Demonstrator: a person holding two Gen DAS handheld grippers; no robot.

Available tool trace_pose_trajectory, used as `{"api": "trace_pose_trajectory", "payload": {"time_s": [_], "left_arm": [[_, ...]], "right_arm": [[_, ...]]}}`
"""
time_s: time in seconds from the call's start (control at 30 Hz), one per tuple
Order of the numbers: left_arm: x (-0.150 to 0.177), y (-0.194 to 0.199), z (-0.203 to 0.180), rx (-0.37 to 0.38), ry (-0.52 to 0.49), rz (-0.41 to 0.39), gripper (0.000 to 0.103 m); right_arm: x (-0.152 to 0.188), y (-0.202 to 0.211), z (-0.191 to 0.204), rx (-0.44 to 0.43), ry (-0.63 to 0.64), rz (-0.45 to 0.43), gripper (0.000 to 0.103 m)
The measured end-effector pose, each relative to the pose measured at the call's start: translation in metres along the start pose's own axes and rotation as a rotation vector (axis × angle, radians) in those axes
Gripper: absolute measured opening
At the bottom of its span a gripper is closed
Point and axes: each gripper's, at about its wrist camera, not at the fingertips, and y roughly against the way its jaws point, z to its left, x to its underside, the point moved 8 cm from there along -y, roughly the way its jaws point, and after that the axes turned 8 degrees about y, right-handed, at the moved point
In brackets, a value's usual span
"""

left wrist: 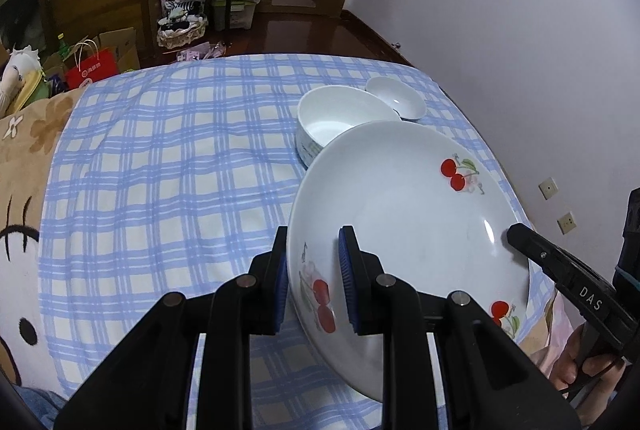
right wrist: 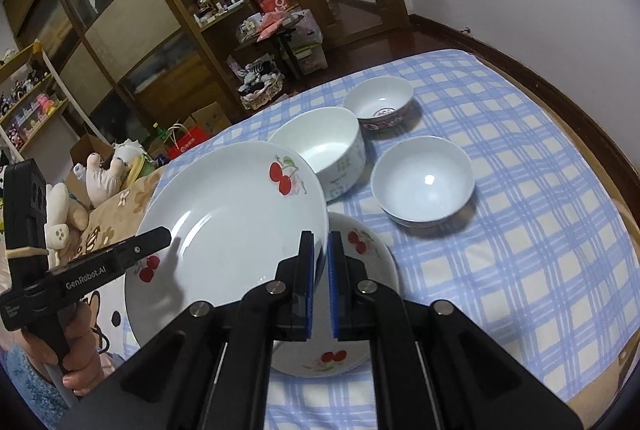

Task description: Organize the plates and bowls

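Both tools clamped on cherry plate rim, left tool and right tool opposite, above bed.

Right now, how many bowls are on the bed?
3: a tall white bowl behind the held plate, a red-patterned bowl farthest back, a plain bowl right. Others may be hidden.

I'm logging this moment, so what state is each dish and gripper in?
Large cherry plate: lifted, tilted, gripped at both rims.
Second cherry plate: lying on the checked cloth.
Tall white bowl: upright, empty.
Plain bowl: upright, empty.
Patterned bowl: upright, empty.
Left gripper: jaws clamping the rim.
Right gripper: likewise.
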Motion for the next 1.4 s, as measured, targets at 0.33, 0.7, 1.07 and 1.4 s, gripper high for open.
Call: {"api": "trace_pose_trajectory", "payload": {"time_s": [0.33,0.7,1.07,1.4], "left_arm": [[0.026,-0.026,-0.004,-0.015,-0.015,0.032,0.022],[0.039,-0.055,0.001,-0.038,-0.019,0.086,0.022],[0.042,-0.066,0.003,-0.027,-0.029,0.098,0.022],[0.041,-0.074,0.006,-0.024,-0.040,0.110,0.022]], "right_arm": [[0.020,-0.004,-0.017,0.006,-0.037,-0.001,0.008],[0.037,-0.024,-0.029,0.005,-0.056,0.029,0.008],[0.046,-0.039,-0.033,0.036,-0.024,0.058,0.008],[0.051,-0.051,-0.034,0.053,-0.007,0.078,0.008]]}}
